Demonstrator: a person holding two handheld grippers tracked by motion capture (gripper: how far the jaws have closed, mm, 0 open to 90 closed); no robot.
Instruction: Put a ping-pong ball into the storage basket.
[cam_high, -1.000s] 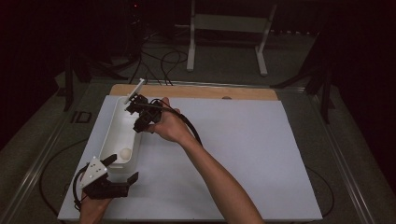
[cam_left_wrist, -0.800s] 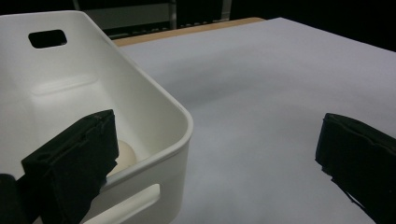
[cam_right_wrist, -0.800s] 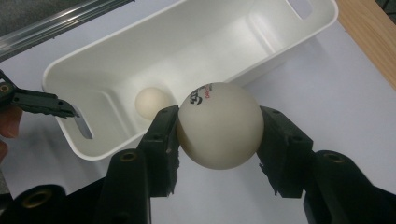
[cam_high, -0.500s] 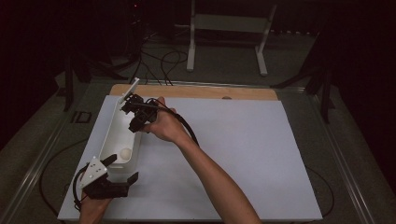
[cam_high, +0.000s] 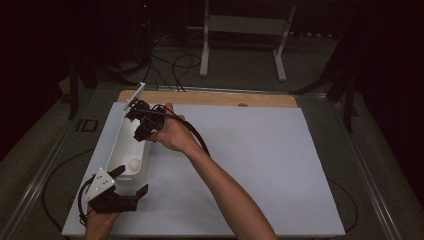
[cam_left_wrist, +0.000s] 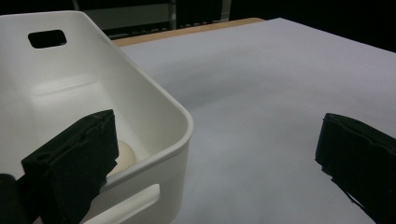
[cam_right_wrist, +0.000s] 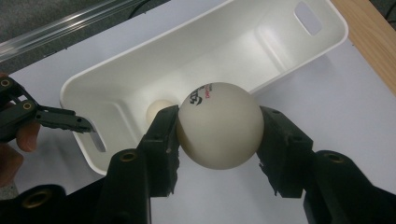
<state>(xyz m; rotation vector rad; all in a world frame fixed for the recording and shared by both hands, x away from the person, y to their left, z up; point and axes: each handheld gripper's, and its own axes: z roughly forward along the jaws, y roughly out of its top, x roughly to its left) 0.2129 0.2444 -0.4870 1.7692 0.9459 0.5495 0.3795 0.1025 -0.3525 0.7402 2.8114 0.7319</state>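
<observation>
A: Where is the ball right now?

B: The right tool (cam_right_wrist: 218, 128) is clenched on a white ping-pong ball (cam_right_wrist: 219, 123), one jaw pressing each side, held in the air over the far end of the white bin (cam_right_wrist: 261, 51). A second ball (cam_right_wrist: 158, 109) already lies on the bin's floor at the near end.

A: And the left tool (cam_high: 131, 181)?

B: Its jaws stand wide apart around the bin's near corner, one inside the wall and one outside over the worktop (cam_left_wrist: 261, 93). I see neither pad pressing the plastic, so I'd say it is released and not steadying anything.

A: So what could go wrong?

B: The ball is light and lively. Let go from this height, I judge it could bounce off the hard floor or the rim and hop out onto the worktop. The grip sits on a smooth curve too, so a slight twist might squirt it sideways before it is lowered. And if the right tool nudges the far wall, the unheld bin could slide.
</observation>
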